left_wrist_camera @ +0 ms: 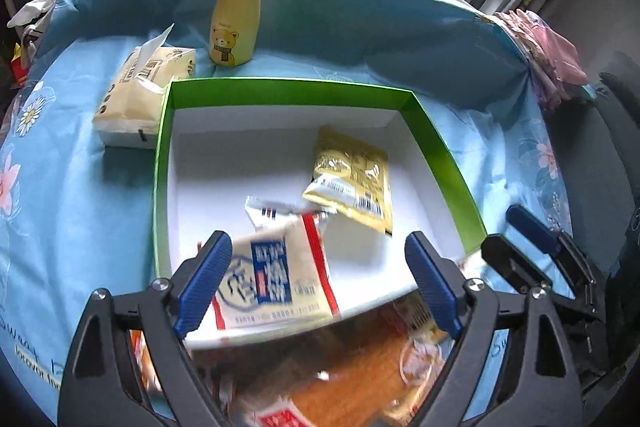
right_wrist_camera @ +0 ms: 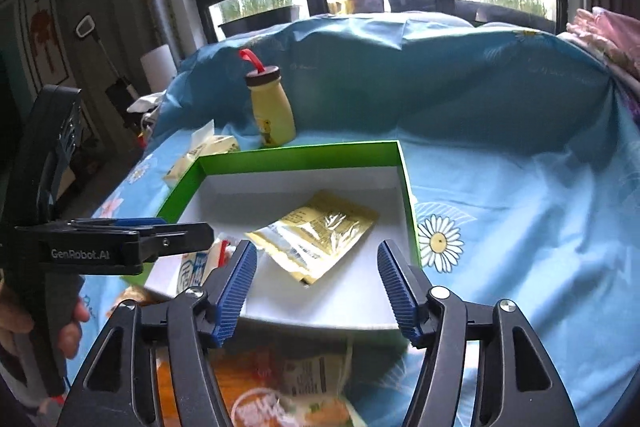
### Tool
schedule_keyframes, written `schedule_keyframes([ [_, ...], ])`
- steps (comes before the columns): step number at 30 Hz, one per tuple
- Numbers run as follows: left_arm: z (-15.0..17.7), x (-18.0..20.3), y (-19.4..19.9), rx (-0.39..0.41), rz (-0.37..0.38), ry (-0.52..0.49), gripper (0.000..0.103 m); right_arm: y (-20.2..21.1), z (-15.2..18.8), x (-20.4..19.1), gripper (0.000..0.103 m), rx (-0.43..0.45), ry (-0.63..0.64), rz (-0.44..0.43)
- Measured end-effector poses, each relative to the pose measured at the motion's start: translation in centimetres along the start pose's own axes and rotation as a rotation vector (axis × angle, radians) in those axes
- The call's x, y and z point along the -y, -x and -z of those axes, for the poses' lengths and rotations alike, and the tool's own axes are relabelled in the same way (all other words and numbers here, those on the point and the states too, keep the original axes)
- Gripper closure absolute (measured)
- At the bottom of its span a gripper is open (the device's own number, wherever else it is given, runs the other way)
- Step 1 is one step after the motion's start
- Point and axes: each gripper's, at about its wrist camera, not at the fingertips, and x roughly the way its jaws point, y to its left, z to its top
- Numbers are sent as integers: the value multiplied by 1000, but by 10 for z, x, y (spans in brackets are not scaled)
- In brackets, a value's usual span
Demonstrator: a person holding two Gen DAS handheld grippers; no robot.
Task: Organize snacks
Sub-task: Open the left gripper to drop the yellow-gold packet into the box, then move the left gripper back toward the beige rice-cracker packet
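A green box with a white inside sits on the blue cloth; it also shows in the right wrist view. A gold snack packet lies inside it. A cream packet with blue and red print lies at the box's near edge, between the fingers of my open left gripper; no pad touches it. My right gripper is open and empty over the box's near edge. Blurred orange and white packets lie in front of the box.
A yellow bear bottle and a tissue pack stand behind the box's left corner. The right gripper shows at the right of the left wrist view, the left gripper at the left of the right wrist view. Bunched cloth rises behind.
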Motion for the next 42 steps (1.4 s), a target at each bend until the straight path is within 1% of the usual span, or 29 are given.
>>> schedule_keyframes([
  [3, 11, 2, 11, 4, 2, 0, 13, 17, 5, -3, 33, 20, 6, 11],
  [8, 29, 7, 28, 15, -14, -17, 13, 38, 15, -11, 33, 26, 25, 23],
  [19, 74, 17, 60, 21, -11, -60, 13, 79, 50, -22, 33, 12, 37, 39],
  [23, 93, 21, 68, 26, -24, -73, 13, 92, 58, -29, 33, 13, 45, 36],
  [27, 107, 24, 71, 19, -25, -82, 13, 103, 66, -38, 33, 19, 72, 41],
  [31, 116, 25, 71, 6, -2, -66, 13, 109, 72, -41, 33, 17, 73, 30],
  [38, 127, 31, 67, -20, 31, -44, 13, 109, 83, -37, 32, -5, 65, 34],
  [42, 131, 35, 62, -34, 37, -44, 13, 107, 89, -35, 33, -25, 62, 36],
])
